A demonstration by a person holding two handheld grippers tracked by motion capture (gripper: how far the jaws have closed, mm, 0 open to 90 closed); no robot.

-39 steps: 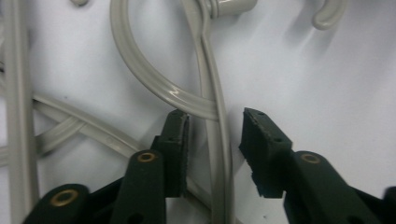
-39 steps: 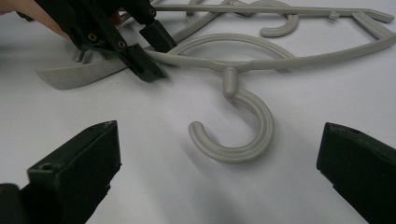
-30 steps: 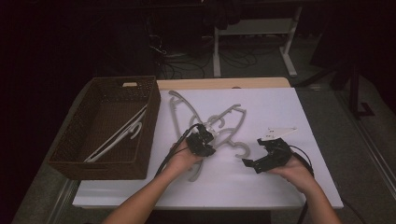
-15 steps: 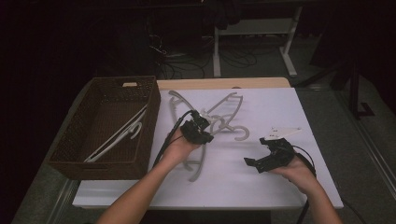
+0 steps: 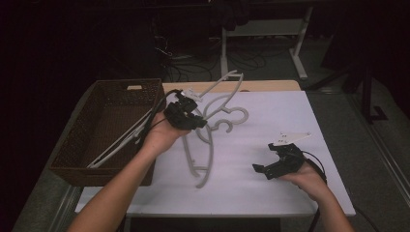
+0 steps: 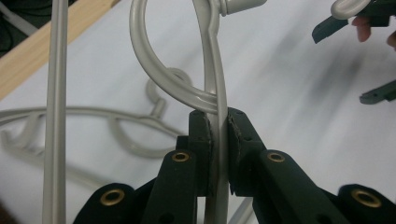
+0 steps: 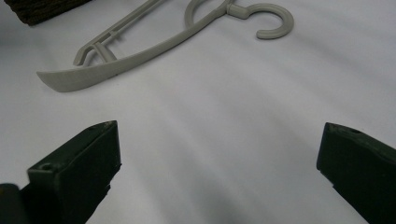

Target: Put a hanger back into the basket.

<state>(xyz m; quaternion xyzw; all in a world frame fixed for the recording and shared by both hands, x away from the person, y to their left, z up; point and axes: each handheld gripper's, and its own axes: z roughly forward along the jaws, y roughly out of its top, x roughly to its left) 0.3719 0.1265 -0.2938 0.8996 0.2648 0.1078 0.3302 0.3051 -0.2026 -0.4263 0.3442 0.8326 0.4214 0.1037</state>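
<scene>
the grey hanger (image 5: 227,89) in the left gripper (image 5: 186,115) is lifted off the desk (image 5: 270,193), tilted, one arm rising toward 1 o'clock over the far edge of the white cover. in the left gripper view its thin neck (image 6: 218,140) runs straight up between the two black fingers (image 6: 201,140), which press on it from both sides, nearly closed, with the hook loop curling just above them at 11 o'clock. a second grey hanger (image 5: 205,154) lies flat on the desk below the held one, its long arm running toward 6 o'clock and its hook (image 5: 232,118) near the centre; the right gripper view shows it at 12 o'clock, hook (image 7: 273,18) to the right. whether the two hangers touch cannot be told. the right gripper (image 5: 283,162) rests low at 4 o'clock on the desk, well apart from both hangers, its fingers (image 7: 84,168) spread wide with nothing between them but the white cover. at 9 o'clock a brown woven basket (image 5: 77,145) sits beside the cover, holding another pale hanger (image 5: 121,140) laid slantwise inside it.
</scene>
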